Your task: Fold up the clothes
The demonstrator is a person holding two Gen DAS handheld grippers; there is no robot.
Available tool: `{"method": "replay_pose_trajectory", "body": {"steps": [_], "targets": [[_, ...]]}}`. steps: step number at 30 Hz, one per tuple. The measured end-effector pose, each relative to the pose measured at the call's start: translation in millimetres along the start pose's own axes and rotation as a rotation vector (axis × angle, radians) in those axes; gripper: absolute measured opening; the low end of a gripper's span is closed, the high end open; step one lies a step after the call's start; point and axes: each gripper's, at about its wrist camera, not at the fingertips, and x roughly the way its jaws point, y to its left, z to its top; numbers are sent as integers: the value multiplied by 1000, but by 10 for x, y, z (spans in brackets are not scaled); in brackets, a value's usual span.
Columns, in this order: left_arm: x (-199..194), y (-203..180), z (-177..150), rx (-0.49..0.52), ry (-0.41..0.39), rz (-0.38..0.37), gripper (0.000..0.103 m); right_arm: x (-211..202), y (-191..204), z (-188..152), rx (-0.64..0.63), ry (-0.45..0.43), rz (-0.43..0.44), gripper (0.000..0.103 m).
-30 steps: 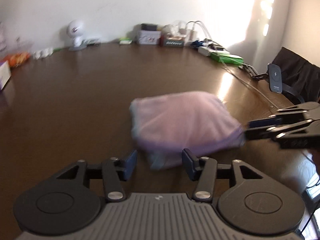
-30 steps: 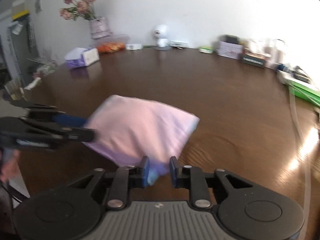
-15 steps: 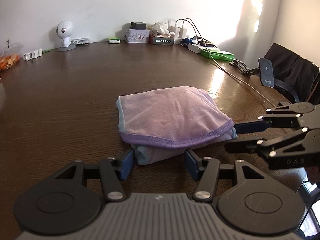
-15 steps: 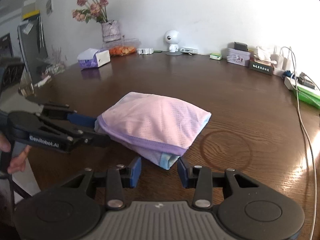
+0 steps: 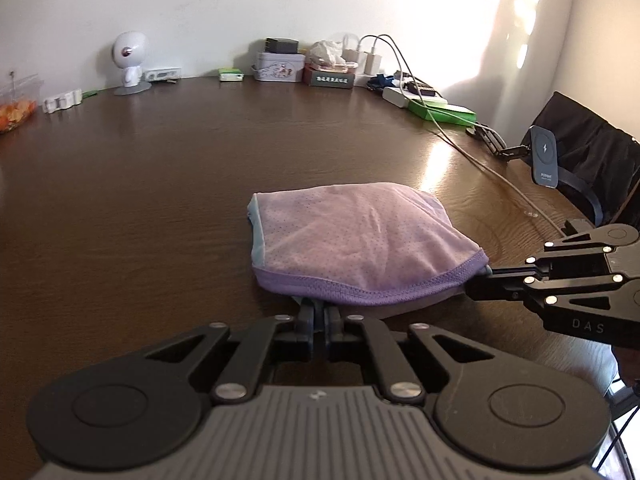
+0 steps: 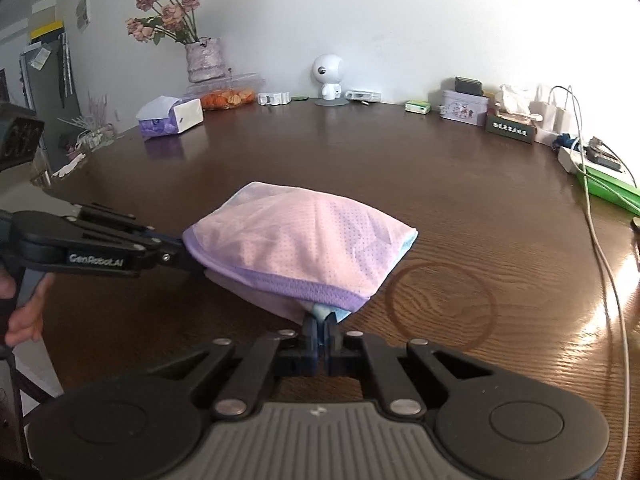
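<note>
A folded pink-lilac mesh garment [image 5: 356, 244] with a purple hem and light blue lining lies on the dark wooden table [image 5: 140, 184]; it also shows in the right wrist view [image 6: 304, 248]. My left gripper [image 5: 319, 312] is shut on the garment's near edge, under the purple hem. My right gripper [image 6: 320, 324] is shut on the light blue corner at the garment's near edge. In the left wrist view the right gripper [image 5: 480, 276] reaches in from the right. In the right wrist view the left gripper [image 6: 188, 256] reaches in from the left.
Along the far table edge stand a white robot figure [image 5: 129, 62], tins and boxes [image 5: 280, 66], chargers with cables [image 5: 420, 92] and a green box [image 5: 444, 114]. A flower vase [image 6: 202, 58], tissue box [image 6: 172, 120] and snack tray [image 6: 226, 98] stand far left. A phone stand [image 5: 543, 158] and chair are at right.
Both grippers were open around the garment's near edge half a second ago; both have now closed on it. The garment has settled and the views are no longer blurred.
</note>
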Motion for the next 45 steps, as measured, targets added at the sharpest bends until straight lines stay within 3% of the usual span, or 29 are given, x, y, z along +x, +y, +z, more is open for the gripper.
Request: {"method": "replay_pose_trajectory", "body": {"steps": [5, 10, 15, 20, 26, 32, 36, 39, 42, 44, 45], "targets": [[220, -77, 172, 18, 7, 1, 4, 38, -166, 82, 27, 11, -47, 2], [592, 11, 546, 21, 28, 2, 5, 239, -434, 351, 26, 27, -84, 2], [1106, 258, 1067, 19, 73, -10, 5, 692, -804, 833, 42, 27, -113, 2], [1681, 428, 1596, 49, 60, 63, 5, 1264, -1146, 1346, 56, 11, -151, 2], [2319, 704, 2162, 49, 48, 75, 5, 1920, -1540, 1912, 66, -11, -206, 2], [2733, 951, 2553, 47, 16, 114, 5, 2427, -1865, 2214, 101, -33, -200, 2], [2868, 1073, 2631, 37, -21, 102, 5, 2607, -1990, 2281, 122, -71, -189, 2], [2857, 1112, 2611, 54, -35, 105, 14, 2672, -2033, 2246, 132, -89, -189, 6], [2645, 1094, 2457, 40, -35, 136, 33, 2561, -2058, 2168, 174, -112, -193, 20], [2403, 1054, 2293, 22, -23, 151, 65, 2344, -1991, 2087, 177, -125, -193, 37], [2285, 1009, 2198, 36, -7, 156, 73, 2228, -1923, 2032, 164, -127, -201, 42]]}}
